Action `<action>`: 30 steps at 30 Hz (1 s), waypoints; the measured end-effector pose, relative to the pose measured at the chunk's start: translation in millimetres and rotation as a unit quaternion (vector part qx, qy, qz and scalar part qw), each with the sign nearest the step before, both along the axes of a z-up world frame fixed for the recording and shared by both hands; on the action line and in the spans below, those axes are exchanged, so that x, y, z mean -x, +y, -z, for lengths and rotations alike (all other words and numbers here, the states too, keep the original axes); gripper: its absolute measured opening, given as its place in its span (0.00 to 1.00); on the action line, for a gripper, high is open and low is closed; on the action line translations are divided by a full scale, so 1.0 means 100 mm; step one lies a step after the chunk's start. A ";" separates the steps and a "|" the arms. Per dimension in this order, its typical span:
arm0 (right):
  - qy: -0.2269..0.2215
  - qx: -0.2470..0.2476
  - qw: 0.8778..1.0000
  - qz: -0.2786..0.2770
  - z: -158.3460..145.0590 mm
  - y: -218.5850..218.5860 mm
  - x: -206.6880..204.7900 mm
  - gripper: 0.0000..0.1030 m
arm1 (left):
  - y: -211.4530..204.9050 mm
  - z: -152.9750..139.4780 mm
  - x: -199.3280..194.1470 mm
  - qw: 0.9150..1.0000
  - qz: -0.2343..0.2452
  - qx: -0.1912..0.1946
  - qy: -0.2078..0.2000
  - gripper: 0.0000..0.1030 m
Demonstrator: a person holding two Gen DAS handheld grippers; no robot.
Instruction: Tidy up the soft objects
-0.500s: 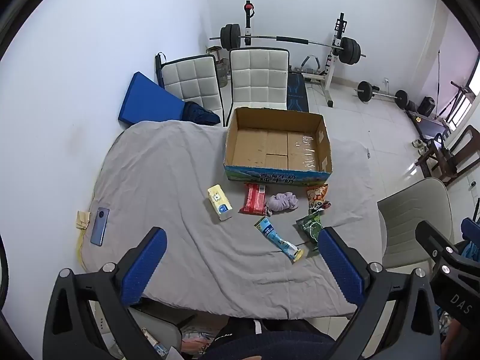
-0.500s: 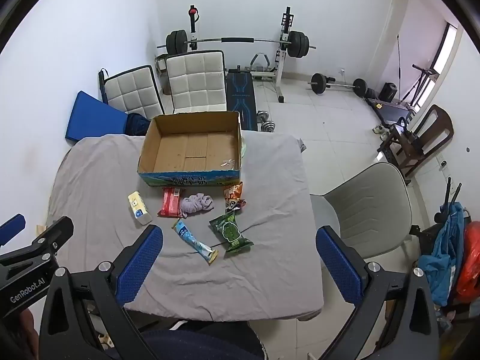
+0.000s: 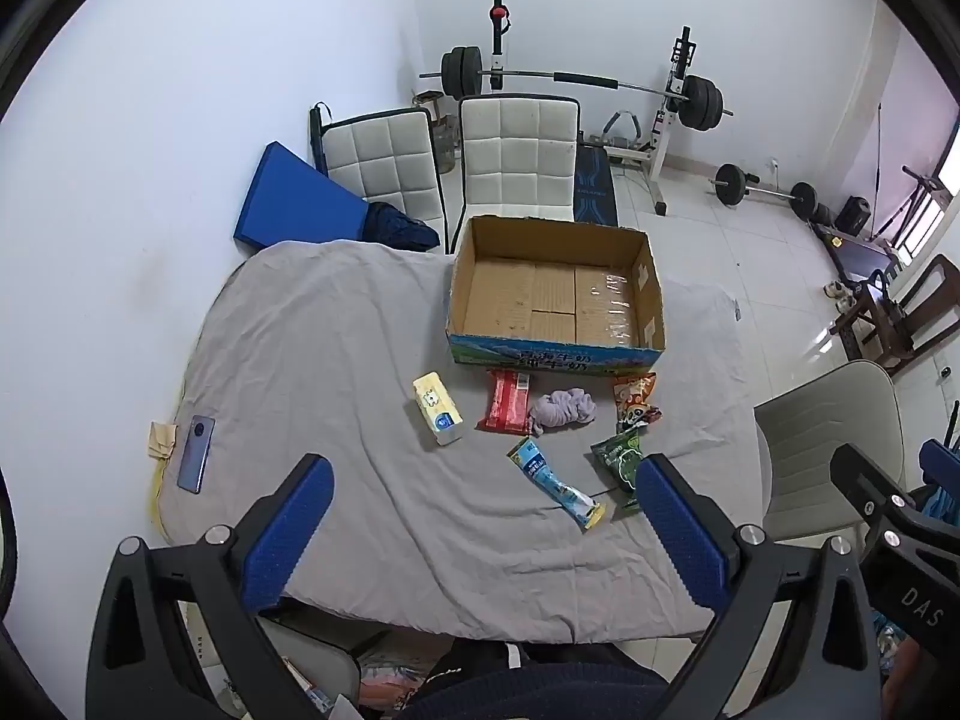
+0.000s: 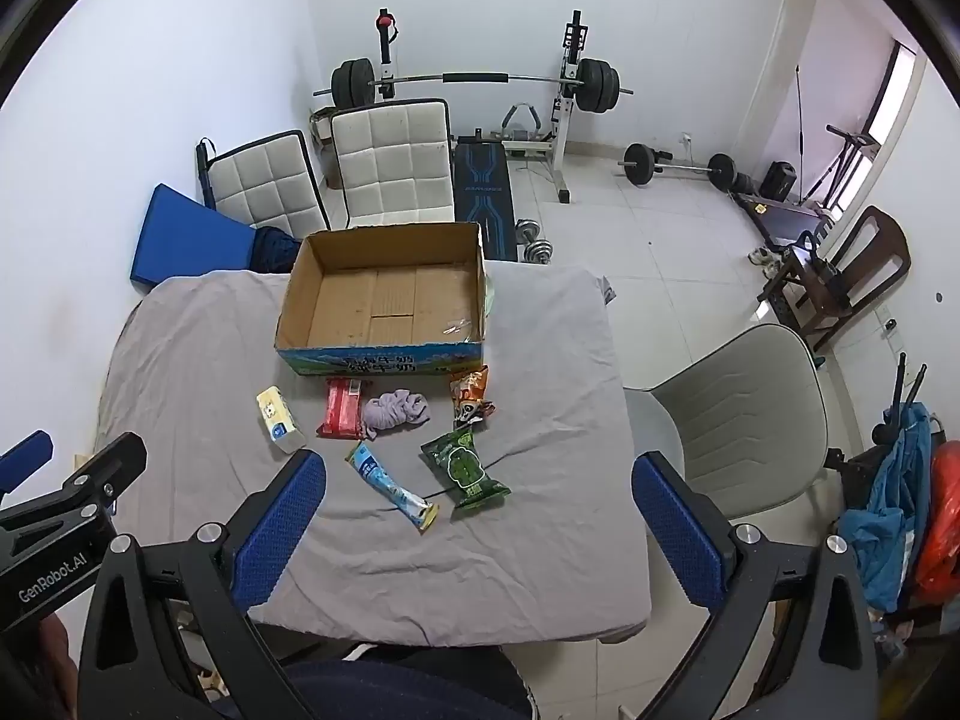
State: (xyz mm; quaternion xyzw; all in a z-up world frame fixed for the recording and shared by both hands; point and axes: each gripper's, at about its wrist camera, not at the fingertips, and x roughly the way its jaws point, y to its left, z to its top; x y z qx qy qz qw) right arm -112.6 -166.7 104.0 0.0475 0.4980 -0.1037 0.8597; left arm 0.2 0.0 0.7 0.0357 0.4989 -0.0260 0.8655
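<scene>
While both grippers hang above the near edge of the grey-cloth-covered table [image 4: 540, 570], nothing sits between their blue-padded fingers. Left gripper [image 3: 483, 480]: jaws spread fully wide, empty. Right gripper [image 4: 477, 480]: same, fully wide, empty.

Nearest soft items, right wrist view: light-blue tube-shaped snack packet [image 4: 390, 483] at about 12 o'clock from the right gripper, lying diagonally; dark-green crinkly snack bag [image 4: 465, 468] just beside it toward 1 o'clock, apart from it.

Next row back: yellow rectangular tissue pack [image 4: 279, 417] at 10 o'clock; red flat wrapper pack [image 4: 342, 408] at 11 o'clock; crumpled lilac cloth [image 4: 396, 411] touching the red pack's right edge; orange printed snack bag [image 4: 471, 393] at 12 o'clock, near the box front.

Farther back: open brown cardboard box with blue-green printed front [image 4: 384, 360], empty, upright on the cloth, at 12 o'clock.

Left wrist view, 9 o'clock: dark-blue smartphone [image 3: 195, 462] lying flat at the table's left edge.

Far side beyond the table: two white quilted chairs [image 4: 393, 165], then barbell rack [image 4: 474, 81] against the wall.
</scene>
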 end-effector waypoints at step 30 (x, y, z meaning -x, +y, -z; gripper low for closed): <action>-0.012 0.001 1.000 0.005 -0.02 -0.03 -0.06 1.00 | -0.03 0.06 -0.02 1.000 0.003 0.004 -0.006 1.00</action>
